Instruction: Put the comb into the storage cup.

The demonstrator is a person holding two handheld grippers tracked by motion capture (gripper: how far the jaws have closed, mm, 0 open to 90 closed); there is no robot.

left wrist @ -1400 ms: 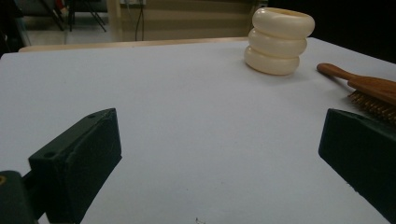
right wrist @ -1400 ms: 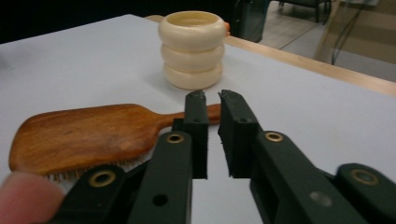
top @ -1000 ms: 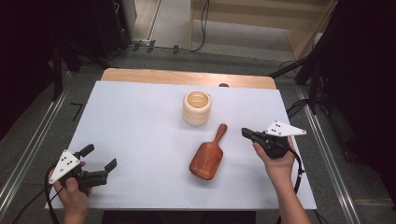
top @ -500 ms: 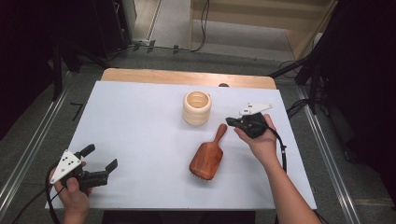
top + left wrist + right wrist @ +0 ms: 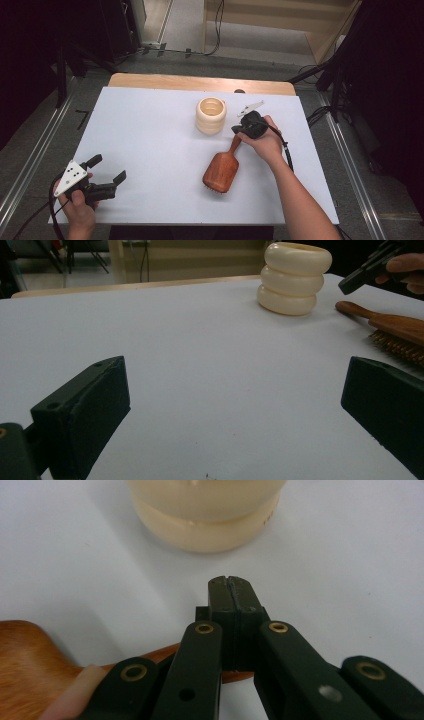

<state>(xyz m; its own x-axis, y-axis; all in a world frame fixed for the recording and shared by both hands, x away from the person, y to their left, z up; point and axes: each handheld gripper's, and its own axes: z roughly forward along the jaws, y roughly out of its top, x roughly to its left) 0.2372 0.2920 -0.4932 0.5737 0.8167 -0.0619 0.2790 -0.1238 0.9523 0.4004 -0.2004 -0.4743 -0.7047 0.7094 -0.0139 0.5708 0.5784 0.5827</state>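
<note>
The reddish-brown wooden paddle hairbrush (image 5: 222, 169) lies bristles-down at the table's right centre, its long axis running from the head near the person to the handle tip pointing at the cream ribbed ring-stack cup (image 5: 211, 115). The right gripper (image 5: 237, 129), clenched on nothing, is positioned directly over that handle tip. The left gripper (image 5: 107, 173), jaws released, is stationed well apart.

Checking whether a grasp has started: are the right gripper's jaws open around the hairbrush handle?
No: in the right gripper view the right gripper has its jaws pressed together, above the hairbrush handle.
</note>
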